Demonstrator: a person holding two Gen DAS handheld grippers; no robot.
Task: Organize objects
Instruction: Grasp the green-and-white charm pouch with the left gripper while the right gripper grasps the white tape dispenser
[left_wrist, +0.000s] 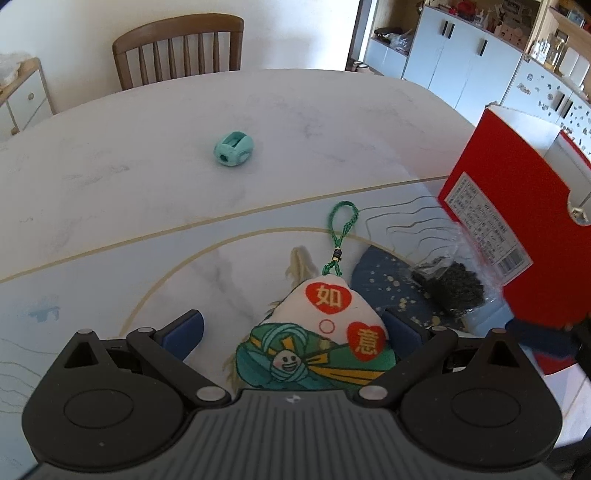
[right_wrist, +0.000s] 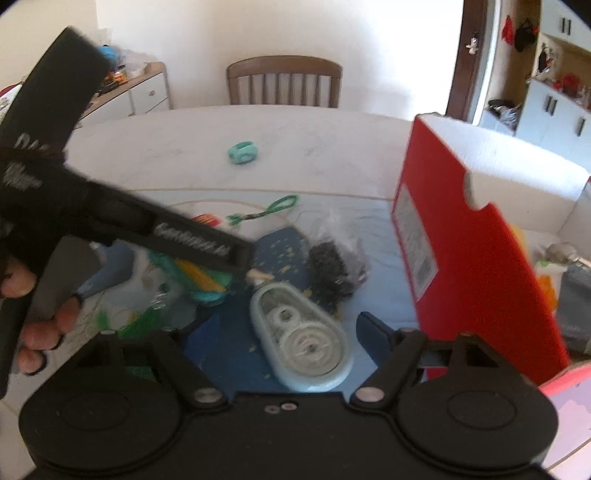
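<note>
Beside the red box (left_wrist: 491, 206): sachet charm (left_wrist: 332, 332), correction tape (right_wrist: 301, 336), tea packet (left_wrist: 452, 282) unsorted; both grippers (left_wrist: 295, 332) (right_wrist: 280, 328) agape, empty.

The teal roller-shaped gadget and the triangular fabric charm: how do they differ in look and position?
The teal gadget is small, rounded, plain-coloured hard plastic; the fabric charm is a larger soft pouch printed with red hearts and a cartoon face, with a green braided loop.

The gadget lies alone on the far marble part of the table; the charm lies near, between the open fingers of the left gripper.

Both rest on the table.
</note>
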